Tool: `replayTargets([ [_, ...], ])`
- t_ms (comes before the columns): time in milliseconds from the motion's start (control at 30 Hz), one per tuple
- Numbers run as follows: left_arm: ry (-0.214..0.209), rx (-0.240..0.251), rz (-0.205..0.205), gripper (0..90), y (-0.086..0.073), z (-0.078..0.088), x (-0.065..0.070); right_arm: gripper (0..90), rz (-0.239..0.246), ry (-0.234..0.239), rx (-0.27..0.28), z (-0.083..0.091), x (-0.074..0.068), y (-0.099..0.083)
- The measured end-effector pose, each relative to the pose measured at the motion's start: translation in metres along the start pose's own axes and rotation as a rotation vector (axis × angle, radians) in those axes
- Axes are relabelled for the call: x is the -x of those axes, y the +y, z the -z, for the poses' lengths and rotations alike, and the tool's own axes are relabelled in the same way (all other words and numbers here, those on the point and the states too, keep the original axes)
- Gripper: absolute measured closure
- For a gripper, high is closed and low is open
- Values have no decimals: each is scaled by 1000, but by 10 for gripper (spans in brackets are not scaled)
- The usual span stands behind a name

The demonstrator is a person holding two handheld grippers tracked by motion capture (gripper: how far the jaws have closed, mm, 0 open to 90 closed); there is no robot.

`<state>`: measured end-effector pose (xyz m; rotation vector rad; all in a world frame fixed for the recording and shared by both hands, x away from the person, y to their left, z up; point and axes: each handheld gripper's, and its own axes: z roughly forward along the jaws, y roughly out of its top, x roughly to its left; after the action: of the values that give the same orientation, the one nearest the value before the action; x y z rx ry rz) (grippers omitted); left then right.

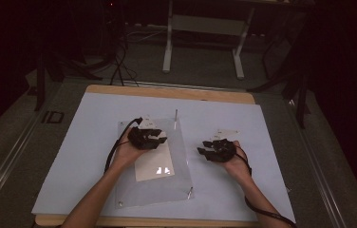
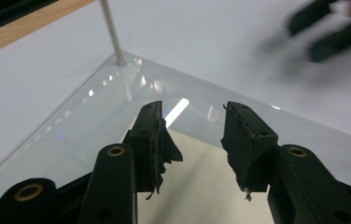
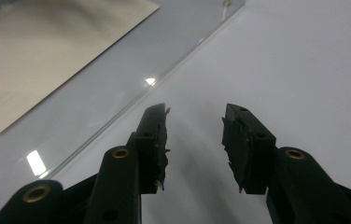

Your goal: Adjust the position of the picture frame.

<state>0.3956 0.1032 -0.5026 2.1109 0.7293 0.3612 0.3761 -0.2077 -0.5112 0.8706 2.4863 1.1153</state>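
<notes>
Clear acrylic sheet (image 1: 179, 156) lies flat on the worktop (image 1: 62, 156), a cream paper (image 1: 154, 164) beneath it; nothing is lifted yet.
Left gripper (image 1: 160, 137) hovers over the sheet near its far corner post (image 1: 175, 115), jaws parted and empty; right gripper (image 1: 205, 150) hangs just beside the sheet's edge over the bare white cover, also parted and empty. Any gripping, lifting or fixing of the sheet seems left to do.
</notes>
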Motion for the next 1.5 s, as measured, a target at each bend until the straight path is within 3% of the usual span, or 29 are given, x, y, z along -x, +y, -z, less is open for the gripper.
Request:
replayTargets([
  [200, 19, -24, 12, 573, 5, -14, -12, 592, 14, 39, 20, 14, -17, -19],
  [300, 28, -12, 44, 573, 7, -21, -19, 592, 5, 68, 36, 19, -27, -27],
  [400, 32, -12, 63, 575, 9, -29, -25, 592, 28, 90, 35, 23, -41, -34],
  [767, 54, -25, 121, 579, 19, -58, -40, 637, 65, 152, 45, 38, -63, -43],
  [867, 51, -33, 132, 589, 21, -63, -43, 705, 78, 169, 45, 42, -70, -46],
  [1000, 59, -47, 127, 601, 25, -72, -45, 735, 107, 211, 49, 48, -79, -51],
  [1067, 74, -51, 132, 593, 25, -76, -46, 709, 125, 220, 41, 49, -82, -52],
  [1200, 61, -74, 135, 596, 29, -86, -47, 682, 137, 236, 21, 47, -87, -57],
  [1500, 58, -43, 141, 661, 44, -99, -48, 682, 197, 303, -6, 44, -98, -61],
])
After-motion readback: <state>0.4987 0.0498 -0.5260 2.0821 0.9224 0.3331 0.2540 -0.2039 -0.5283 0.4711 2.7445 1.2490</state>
